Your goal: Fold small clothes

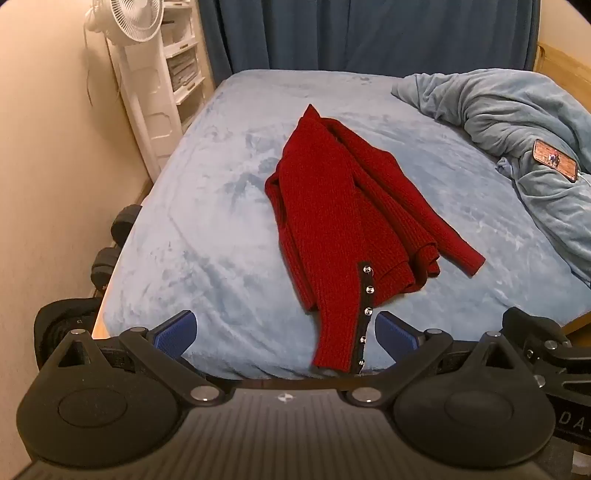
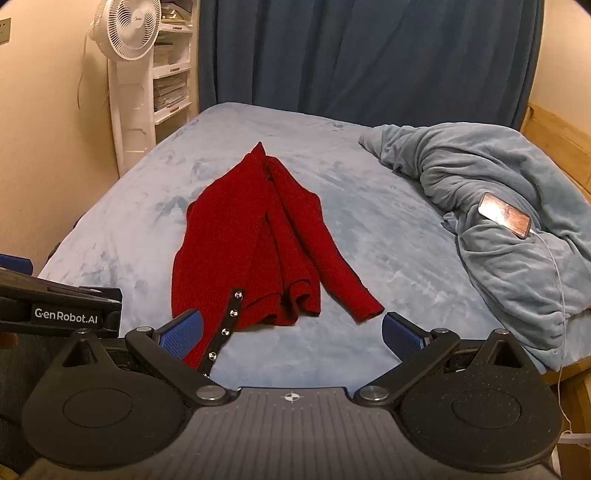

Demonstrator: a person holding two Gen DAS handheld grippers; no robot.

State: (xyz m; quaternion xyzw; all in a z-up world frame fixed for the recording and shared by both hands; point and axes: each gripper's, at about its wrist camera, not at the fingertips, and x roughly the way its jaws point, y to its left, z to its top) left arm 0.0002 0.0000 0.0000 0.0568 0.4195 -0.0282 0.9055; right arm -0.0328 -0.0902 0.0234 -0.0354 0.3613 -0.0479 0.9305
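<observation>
A red knit cardigan [image 1: 332,206] lies loosely crumpled on the light blue bed [image 1: 207,229], with a black button band [image 1: 365,314] running toward the near edge and one sleeve [image 1: 443,236] spread to the right. It also shows in the right wrist view [image 2: 255,240]. My left gripper [image 1: 284,332] is open and empty, held above the near edge of the bed, with the cardigan's lower end between its blue pads. My right gripper [image 2: 291,332] is open and empty, just right of the button band [image 2: 225,328]. The left gripper's body [image 2: 66,314] shows at the left of the right wrist view.
A bunched blue duvet [image 1: 517,122] fills the bed's right side with a phone [image 1: 556,160] and its cable on it. A white fan [image 1: 136,22] and shelves [image 1: 181,62] stand at the left wall. Dumbbells [image 1: 110,258] lie on the floor by the bed.
</observation>
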